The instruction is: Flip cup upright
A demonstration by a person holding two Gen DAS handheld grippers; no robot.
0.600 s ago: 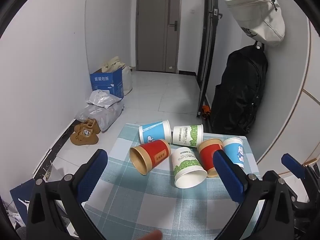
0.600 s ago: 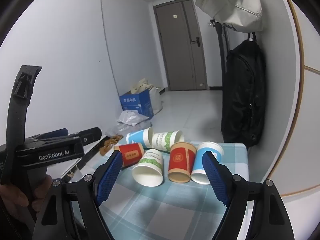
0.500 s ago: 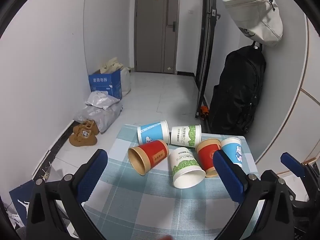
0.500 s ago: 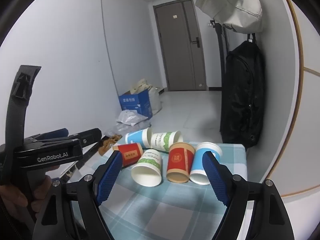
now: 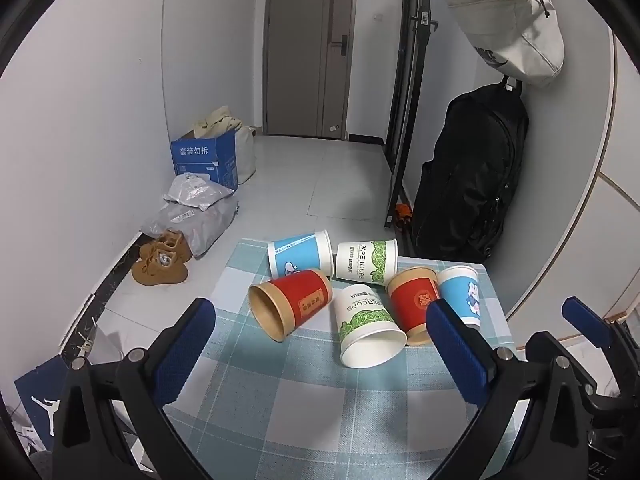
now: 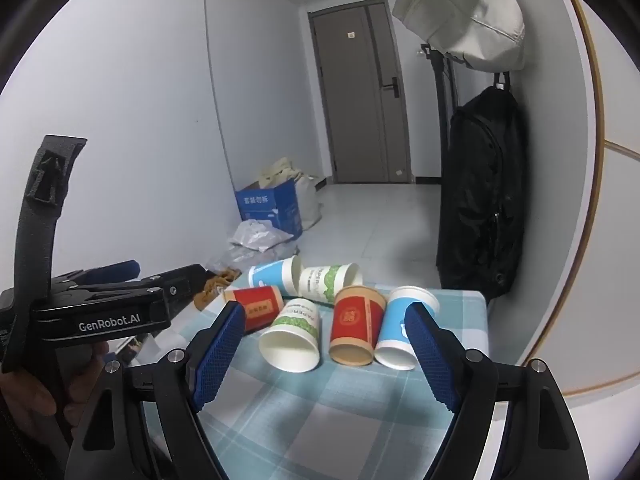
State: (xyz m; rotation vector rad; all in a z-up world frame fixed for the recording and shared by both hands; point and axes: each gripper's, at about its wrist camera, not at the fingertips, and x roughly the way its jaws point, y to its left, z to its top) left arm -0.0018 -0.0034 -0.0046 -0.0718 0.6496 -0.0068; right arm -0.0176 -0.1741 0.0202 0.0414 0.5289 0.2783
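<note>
Several paper cups lie on their sides on a blue-checked tablecloth (image 5: 304, 404). A red cup (image 5: 290, 304) lies at the left, a white-green cup (image 5: 366, 330) in the middle, a second red cup (image 5: 414, 304) and a blue cup (image 5: 460, 294) at the right. Another blue cup (image 5: 300, 254) and another white-green cup (image 5: 366, 260) lie behind. My left gripper (image 5: 320, 344) is open and empty, short of the cups. My right gripper (image 6: 326, 350) is open and empty, its jaws framing the white-green cup (image 6: 294, 338), the red cup (image 6: 356, 326) and the blue cup (image 6: 402, 330).
The left gripper's body (image 6: 100, 308) sits at the left of the right wrist view. A black backpack (image 5: 468, 176) hangs by the table's far right corner. On the floor to the left are brown shoes (image 5: 162, 258), plastic bags (image 5: 196, 208) and a blue box (image 5: 206, 160).
Both grippers have shifted slightly; the cups sit a little lower and nearer in the right wrist view. The cups have not moved on the cloth.
</note>
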